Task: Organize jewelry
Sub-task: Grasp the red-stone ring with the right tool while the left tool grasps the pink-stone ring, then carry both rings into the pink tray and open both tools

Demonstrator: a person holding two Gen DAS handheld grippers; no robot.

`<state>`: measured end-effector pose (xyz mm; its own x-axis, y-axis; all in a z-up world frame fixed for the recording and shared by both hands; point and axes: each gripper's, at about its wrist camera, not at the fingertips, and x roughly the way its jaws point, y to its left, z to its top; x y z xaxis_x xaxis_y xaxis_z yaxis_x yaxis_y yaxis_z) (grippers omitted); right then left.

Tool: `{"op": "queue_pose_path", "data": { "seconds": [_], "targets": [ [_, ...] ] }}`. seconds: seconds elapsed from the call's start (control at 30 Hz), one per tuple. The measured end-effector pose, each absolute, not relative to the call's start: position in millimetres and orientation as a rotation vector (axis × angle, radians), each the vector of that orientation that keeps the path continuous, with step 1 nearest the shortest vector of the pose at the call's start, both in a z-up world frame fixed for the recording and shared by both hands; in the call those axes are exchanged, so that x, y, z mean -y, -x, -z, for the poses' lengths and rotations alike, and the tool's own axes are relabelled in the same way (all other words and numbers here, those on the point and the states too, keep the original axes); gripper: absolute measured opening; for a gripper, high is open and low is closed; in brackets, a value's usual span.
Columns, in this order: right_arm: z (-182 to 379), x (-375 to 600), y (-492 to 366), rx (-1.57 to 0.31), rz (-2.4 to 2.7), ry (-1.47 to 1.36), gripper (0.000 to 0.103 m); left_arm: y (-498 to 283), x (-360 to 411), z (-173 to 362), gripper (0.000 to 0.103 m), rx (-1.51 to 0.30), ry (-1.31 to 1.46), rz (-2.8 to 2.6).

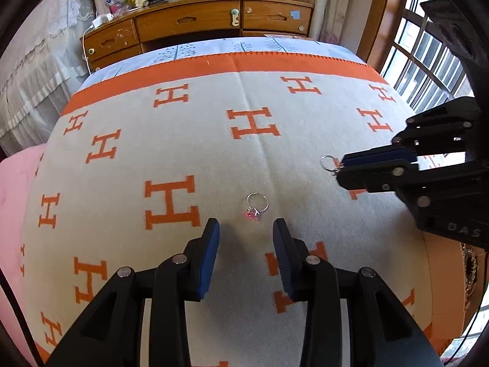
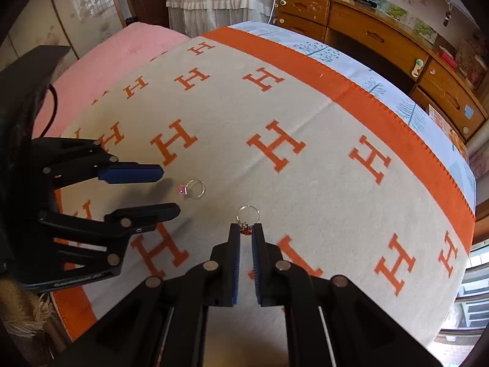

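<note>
Ahead of wide-open left gripper (image 1: 246, 224): pink ring (image 1: 256, 206); right gripper (image 2: 246, 229) pinches red ring (image 2: 247, 215).

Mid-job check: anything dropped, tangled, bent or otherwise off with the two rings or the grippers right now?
Nothing stands out. The right gripper pinches the red-stone ring at its stone end, its band sticking out intact. The pink-stone ring lies loose on the blanket ahead of the open left gripper, untouched.
</note>
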<state>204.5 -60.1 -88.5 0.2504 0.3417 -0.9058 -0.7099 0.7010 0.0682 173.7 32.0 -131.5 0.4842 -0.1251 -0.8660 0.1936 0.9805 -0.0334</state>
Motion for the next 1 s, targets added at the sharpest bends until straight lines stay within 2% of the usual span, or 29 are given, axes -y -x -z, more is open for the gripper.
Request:
{"op": "queue_pose_path", "data": {
  "seconds": [0.2, 0.27, 0.3, 0.33, 0.63, 1.0],
  "targets": [
    [75, 83, -190, -1.094, -0.728, 0.284, 0.007, -180, -28, 133, 0.034, -1.044, -0.135, 0.250],
    [71, 90, -185, -1.091, -0.724, 0.241, 0.007, -180, -26, 133, 0.026, -1.035, -0.159, 0.272],
    [69, 94, -183, -1.088, -0.722, 0.221, 0.007, -180, -25, 133, 0.015, -1.032, -0.168, 0.290],
    [67, 97, -181, -1.084, -0.720, 0.205, 0.007, -181, -24, 133, 0.010, -1.029, -0.175, 0.302],
    [54, 123, -152, -1.029, -0.689, 0.064, 0.007, -179, -23, 130, 0.007, -1.000, -0.174, 0.306],
    [27, 198, -77, -0.925, -0.556, -0.166, 0.007, -122, 12, 61, 0.007, -0.869, -0.116, 0.441]
  ]
}}
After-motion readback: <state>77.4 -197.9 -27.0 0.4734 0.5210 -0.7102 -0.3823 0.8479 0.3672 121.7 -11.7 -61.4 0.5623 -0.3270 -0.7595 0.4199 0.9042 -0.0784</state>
